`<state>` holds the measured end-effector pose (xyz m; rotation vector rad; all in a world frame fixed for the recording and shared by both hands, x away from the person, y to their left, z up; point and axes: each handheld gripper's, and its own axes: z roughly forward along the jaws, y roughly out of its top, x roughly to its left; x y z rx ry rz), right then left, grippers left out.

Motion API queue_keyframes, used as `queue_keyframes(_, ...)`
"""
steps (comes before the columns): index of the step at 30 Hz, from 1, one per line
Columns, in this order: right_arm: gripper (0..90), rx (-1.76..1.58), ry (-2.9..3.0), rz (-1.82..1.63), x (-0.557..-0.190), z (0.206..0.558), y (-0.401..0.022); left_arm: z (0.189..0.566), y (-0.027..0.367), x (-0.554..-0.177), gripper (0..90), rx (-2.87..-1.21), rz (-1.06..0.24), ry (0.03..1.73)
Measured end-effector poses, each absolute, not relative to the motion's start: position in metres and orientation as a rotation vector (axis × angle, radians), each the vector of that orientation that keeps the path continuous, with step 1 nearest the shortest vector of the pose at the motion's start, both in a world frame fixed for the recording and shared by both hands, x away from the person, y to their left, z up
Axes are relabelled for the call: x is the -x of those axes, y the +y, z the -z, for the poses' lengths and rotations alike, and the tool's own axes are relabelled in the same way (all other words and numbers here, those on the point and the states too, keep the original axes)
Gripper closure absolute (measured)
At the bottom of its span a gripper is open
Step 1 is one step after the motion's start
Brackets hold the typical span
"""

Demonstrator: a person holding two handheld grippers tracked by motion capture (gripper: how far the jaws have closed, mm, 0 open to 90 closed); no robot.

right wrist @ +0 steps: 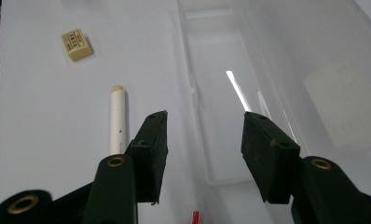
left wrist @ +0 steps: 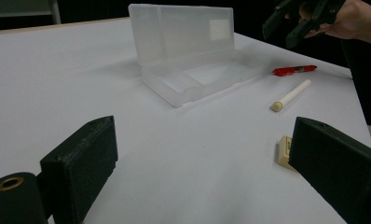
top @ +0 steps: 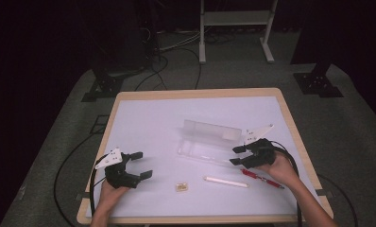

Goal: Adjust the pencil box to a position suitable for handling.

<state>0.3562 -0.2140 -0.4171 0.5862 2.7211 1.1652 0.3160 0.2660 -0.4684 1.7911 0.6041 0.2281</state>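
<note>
A clear plastic pencil case (top: pixel 206 147) lies open in the middle of the white table top, its lid (top: pixel 209 130) standing up at the far side. My right gripper (top: pixel 235 155) hovers at the case's right end, open, with nothing between the jaws. In the right gripper view the case's tray (right wrist: pixel 221 93) lies below the jaws. A white marker (top: pixel 226 181), a red pen (top: pixel 261 178) and a small cream eraser (top: pixel 181 187) lie near the front edge. My left gripper (top: pixel 141 165) rests open at the front left, empty, with the eraser (left wrist: pixel 284 151) beside its right jaw.
The white mat is bordered by the table's wooden rim (top: pixel 292 127). Black cables trail from both grippers over the front edge. On the floor behind the table stand a white metal frame (top: pixel 235 28) and dark stands with cables.
</note>
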Motion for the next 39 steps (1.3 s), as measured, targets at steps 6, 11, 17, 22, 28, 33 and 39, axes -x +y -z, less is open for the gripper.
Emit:
queue_keyframes(6, 49.3, -0.628, 2.711, -1.161, -0.349, 0.423, -0.232, 0.469, 0.266, -0.316, 7.4, -1.790, -0.229, 0.606)
queue_keyframes(11, 49.1, -0.648, 2.703, -1.160, -0.344, 0.425, -0.241, 0.469, 0.266, -0.316, 7.5, -1.792, -0.229, 0.606)
queue_keyframes(17, 49.2, -0.670, 2.700, -1.145, -0.339, 0.430, -0.251, 0.469, 0.266, -0.316, 7.4, -1.791, -0.227, 0.606)
queue_keyframes(22, 49.4, -0.701, 2.699, -1.135, -0.333, 0.436, -0.260, 0.469, 0.266, -0.316, 7.5, -1.792, -0.230, 0.606)
queue_keyframes(28, 51.0, -0.721, 2.694, -1.133, -0.329, 0.441, -0.268, 0.469, 0.266, -0.316, 7.5, -1.790, -0.228, 0.609)
queue_keyframes(33, 52.1, -0.729, 2.699, -1.121, -0.324, 0.446, -0.270, 0.469, 0.266, -0.316, 7.5, -1.790, -0.227, 0.608)
queue_keyframes(39, 54.8, -0.731, 2.702, -1.119, -0.318, 0.449, -0.274, 0.469, 0.266, -0.316, 7.5, -1.790, -0.225, 0.608)
